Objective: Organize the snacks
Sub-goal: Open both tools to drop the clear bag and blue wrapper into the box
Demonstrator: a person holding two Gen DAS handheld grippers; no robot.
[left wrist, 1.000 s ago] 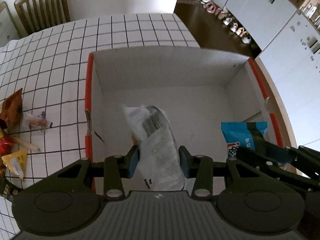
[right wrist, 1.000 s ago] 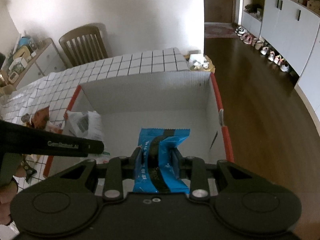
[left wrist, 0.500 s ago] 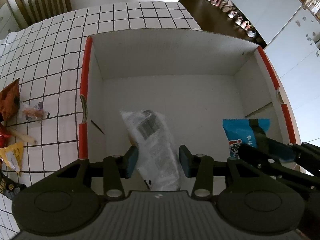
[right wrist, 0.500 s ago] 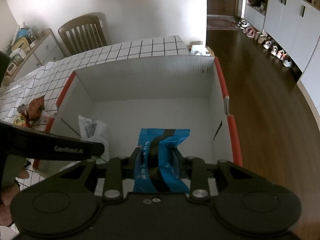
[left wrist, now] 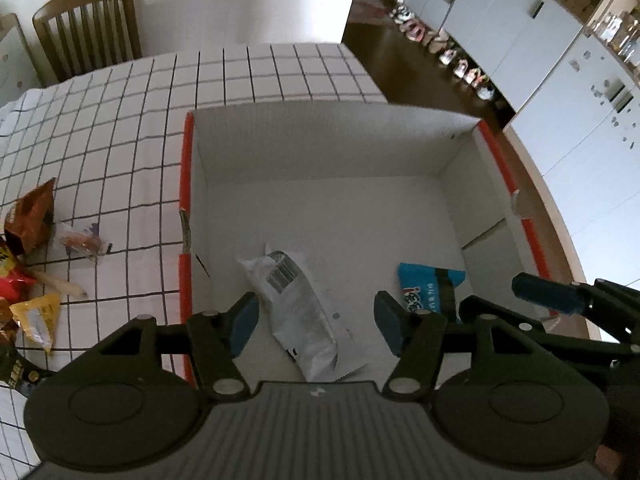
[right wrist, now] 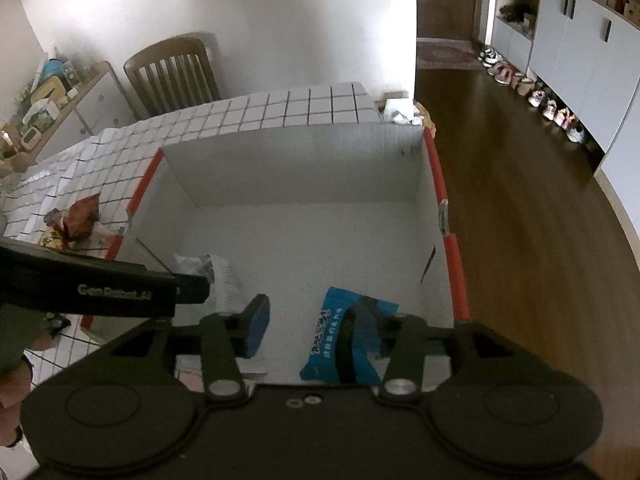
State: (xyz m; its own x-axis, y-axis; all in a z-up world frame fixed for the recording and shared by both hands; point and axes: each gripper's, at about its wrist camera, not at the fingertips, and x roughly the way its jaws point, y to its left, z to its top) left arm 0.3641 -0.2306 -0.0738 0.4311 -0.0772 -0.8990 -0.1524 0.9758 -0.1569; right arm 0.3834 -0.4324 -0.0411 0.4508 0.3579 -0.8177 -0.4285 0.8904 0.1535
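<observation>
A white cardboard box with red rims stands on the checkered table. A white snack packet lies on its floor at the near left. A blue snack packet lies at the near right. My left gripper is open above the white packet, which is free between the jaws. My right gripper is open above the blue packet; its right finger is hidden behind the packet.
Several loose snacks lie on the table left of the box: a brown bag, a small clear packet, red and yellow packets. A wooden chair stands at the far end. The table edge and floor lie right of the box.
Both grippers opened and let go of their packets, which now lie on the box floor. Both grippers have drawn up and back.
</observation>
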